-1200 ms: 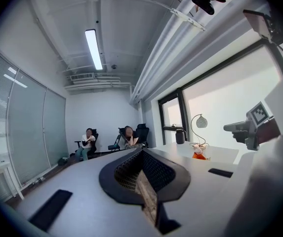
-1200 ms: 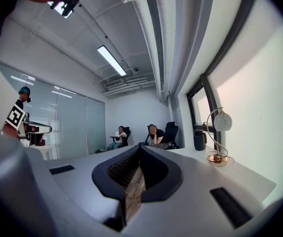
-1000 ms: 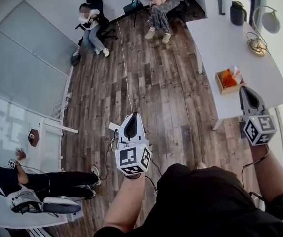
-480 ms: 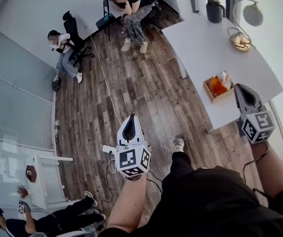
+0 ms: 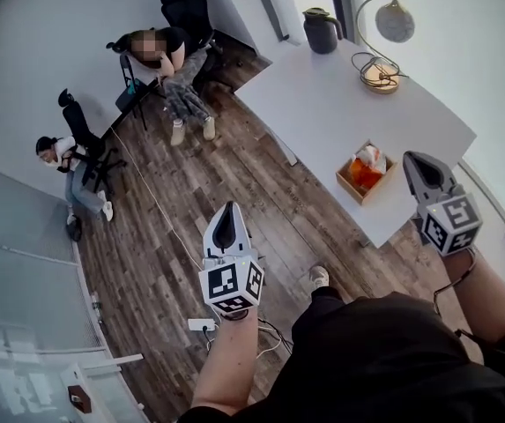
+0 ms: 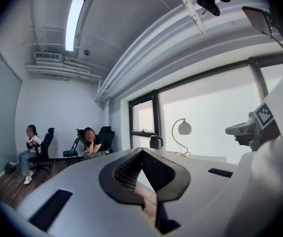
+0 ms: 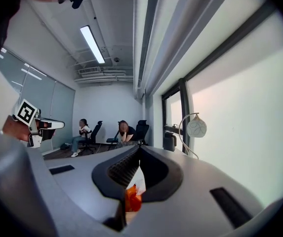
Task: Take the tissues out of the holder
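A wooden tissue holder stands near the front edge of the white table. An orange pack and a white tissue stick out of it. My right gripper hovers just right of the holder, shut and empty, and apart from it. In the right gripper view the orange pack and the white tissue show through the gap below the closed tips. My left gripper is over the wooden floor, left of the table, shut with nothing in it.
A dark jug, a globe lamp and a gold wire bowl stand at the table's far end. Two people sit on chairs by the far wall. A cable and power strip lie on the floor.
The head view has swung, so the table and holder now lie nearer the middle. My left gripper has swept across the floor toward the table. My right gripper has stayed by the holder.
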Demonstrator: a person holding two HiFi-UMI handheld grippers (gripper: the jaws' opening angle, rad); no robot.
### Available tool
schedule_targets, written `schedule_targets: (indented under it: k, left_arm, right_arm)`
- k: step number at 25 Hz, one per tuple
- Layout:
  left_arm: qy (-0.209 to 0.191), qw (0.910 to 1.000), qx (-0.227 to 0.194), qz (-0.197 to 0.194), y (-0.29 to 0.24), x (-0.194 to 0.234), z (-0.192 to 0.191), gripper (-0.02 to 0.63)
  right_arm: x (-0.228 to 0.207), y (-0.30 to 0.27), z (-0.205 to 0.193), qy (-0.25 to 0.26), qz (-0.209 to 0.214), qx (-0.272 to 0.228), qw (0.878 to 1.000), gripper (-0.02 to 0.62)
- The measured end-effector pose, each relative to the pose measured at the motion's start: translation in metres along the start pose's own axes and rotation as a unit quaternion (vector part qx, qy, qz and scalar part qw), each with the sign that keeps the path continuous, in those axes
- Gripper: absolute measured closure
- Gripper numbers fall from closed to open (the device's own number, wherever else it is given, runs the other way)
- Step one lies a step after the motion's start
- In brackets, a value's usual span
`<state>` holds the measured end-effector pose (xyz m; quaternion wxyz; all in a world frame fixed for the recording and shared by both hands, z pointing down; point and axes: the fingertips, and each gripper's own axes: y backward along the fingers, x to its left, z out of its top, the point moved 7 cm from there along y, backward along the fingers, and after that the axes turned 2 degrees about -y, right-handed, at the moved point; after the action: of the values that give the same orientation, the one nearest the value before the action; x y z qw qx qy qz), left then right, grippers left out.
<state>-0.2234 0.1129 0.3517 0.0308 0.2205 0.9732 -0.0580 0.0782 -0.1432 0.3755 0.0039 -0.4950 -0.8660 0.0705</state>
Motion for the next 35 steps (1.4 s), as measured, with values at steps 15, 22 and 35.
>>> schedule_targets:
  k: [15,22,35]
  left_arm:
    - [-0.015,0.9812,0.012,-0.192,-0.162,0.014,-0.002,0.601]
    - [-0.019,0.9636,0.015,-0.266,-0.220,0.007,-0.016,0.601]
    - [-0.030,0.9481,0.021,-0.316,-0.242,-0.035,-0.024,0.601]
  right_arm:
    - [0.020,-0.043,-0.007,0.030,-0.130,0.051,0.990,0.592]
    - [0.042,-0.052,-0.016,0.029,-0.158,0.081,0.984,0.592]
    - [0.038,-0.078,-0.024,0.018,-0.112,0.076,0.991,0.591]
